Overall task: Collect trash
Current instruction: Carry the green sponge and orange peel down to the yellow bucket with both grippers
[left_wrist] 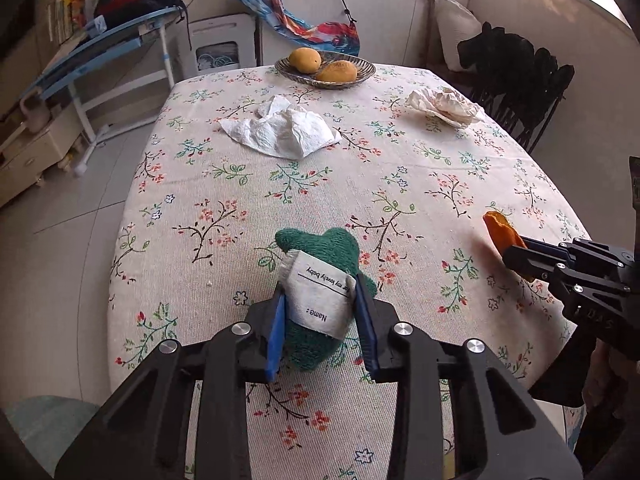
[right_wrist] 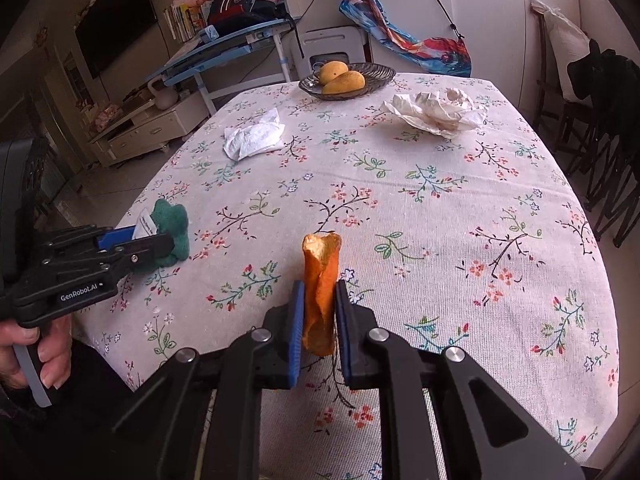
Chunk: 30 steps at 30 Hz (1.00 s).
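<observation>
My left gripper is shut on a green knitted cloth with a white name tag, held just above the floral tablecloth; it also shows in the right wrist view. My right gripper is shut on an orange fruit peel, upright between the blue pads; the peel also shows in the left wrist view. A crumpled white tissue lies mid-table. A crumpled cream paper lies at the far right.
A dish with two mangoes stands at the table's far edge. Dark chairs stand along the right side. A blue folding desk and a low cabinet stand left of the table.
</observation>
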Tool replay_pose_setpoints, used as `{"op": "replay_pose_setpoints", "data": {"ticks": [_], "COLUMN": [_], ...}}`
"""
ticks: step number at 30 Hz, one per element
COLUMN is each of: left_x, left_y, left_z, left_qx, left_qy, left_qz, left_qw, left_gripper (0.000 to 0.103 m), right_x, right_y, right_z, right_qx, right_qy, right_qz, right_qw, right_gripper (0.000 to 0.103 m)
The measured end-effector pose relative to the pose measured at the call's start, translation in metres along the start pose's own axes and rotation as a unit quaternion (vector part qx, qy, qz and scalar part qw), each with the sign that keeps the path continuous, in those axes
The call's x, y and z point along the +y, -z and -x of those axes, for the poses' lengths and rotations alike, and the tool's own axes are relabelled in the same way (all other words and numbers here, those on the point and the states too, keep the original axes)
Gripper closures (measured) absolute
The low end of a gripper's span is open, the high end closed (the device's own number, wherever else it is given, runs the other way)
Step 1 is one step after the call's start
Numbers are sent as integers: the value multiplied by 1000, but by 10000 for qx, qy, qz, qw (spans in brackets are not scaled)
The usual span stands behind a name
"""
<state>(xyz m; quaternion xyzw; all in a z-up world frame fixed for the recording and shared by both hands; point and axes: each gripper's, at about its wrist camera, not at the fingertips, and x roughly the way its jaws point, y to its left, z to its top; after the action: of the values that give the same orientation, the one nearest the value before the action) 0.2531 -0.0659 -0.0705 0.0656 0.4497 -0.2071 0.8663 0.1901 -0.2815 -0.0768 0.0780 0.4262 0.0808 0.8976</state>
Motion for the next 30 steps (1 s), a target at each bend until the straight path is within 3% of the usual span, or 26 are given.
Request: {"op": "replay_pose_setpoints", "data": {"ticks": [20, 30], "left_x": [-22, -32], "left_y": [35, 48], "left_z": [56, 74], "left_qx": [-688, -886], "left_qy": [-382, -342], "left_qz": [286, 293], "left_qw": [9965, 9950], "left_gripper": [73, 72], "right_x": [18, 25], "right_y": [9, 19], "right_z": [32, 48], "right_qx": [-314, -433], "right_qy": [-240, -344], "right_qz": [153, 208], "right_qw": [9991, 9983], "right_gripper": [87, 87]}}
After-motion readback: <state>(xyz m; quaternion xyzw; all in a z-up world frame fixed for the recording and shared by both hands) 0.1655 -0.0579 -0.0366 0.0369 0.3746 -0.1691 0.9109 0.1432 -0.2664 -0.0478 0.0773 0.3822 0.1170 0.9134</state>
